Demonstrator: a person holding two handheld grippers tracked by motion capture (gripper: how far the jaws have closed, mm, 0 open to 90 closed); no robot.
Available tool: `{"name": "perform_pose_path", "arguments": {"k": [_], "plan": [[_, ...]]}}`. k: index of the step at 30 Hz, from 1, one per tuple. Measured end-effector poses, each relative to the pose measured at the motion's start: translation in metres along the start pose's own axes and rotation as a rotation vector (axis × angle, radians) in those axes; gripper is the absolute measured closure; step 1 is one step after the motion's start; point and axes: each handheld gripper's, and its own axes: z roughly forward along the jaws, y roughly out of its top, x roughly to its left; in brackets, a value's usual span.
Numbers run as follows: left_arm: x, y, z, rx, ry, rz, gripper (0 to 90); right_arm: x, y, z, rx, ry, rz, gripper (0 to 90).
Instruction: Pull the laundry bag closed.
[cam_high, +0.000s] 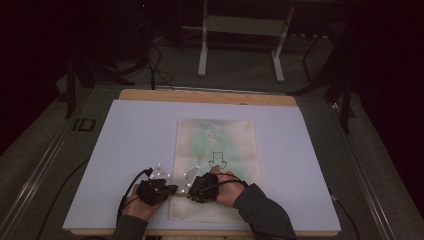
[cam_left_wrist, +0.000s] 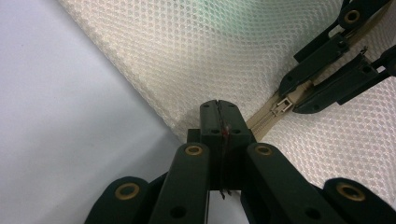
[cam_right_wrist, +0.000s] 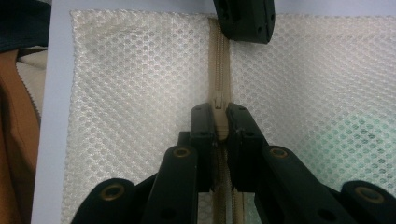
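Observation:
A white mesh bag lies flat on the white board, with something pale green inside it. A beige zipper runs across the bag near its front end. My left gripper is shut on the bag's edge where the zipper ends, with a thin bit of fabric pinched between its jaws. My right gripper is shut on the zipper slider, a short way along the tape from the left gripper. In the high view the left gripper and the right gripper almost meet at the bag's left edge.
The board rests on a wooden table whose edge shows at the back. A metal stand and cables lie on the dark floor beyond. A black arrow mark shows on the bag near the person's right hand.

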Motion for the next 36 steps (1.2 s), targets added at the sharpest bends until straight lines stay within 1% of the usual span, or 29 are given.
{"name": "perform_pose_path", "arguments": {"k": [19, 28, 31, 32, 36], "plan": [[-0.0001, 0.0002, 0.0000, 0.001, 0.001, -0.002, 89.7, 0.0004, -0.0056, -0.0038, 0.014, 0.000, 0.004, 82.4], [0.0000, 0.0002, 0.0000, 0.002, 0.000, -0.003, 89.6, 0.0006, -0.0057, -0.0043, 0.019, 0.003, -0.003, 82.4], [-0.0004, 0.0002, 0.0000, 0.002, 0.004, -0.003, 89.7, 0.0002, -0.0051, -0.0048, 0.027, 0.005, -0.009, 82.4], [-0.0003, 0.0002, 0.0000, 0.002, 0.003, -0.003, 89.7, 0.0000, -0.0054, -0.0063, 0.039, 0.003, -0.013, 82.5], [0.0002, 0.0002, 0.0000, 0.002, -0.001, -0.006, 89.6, 0.0000, -0.0081, -0.0085, 0.045, 0.001, -0.010, 82.4]]}}
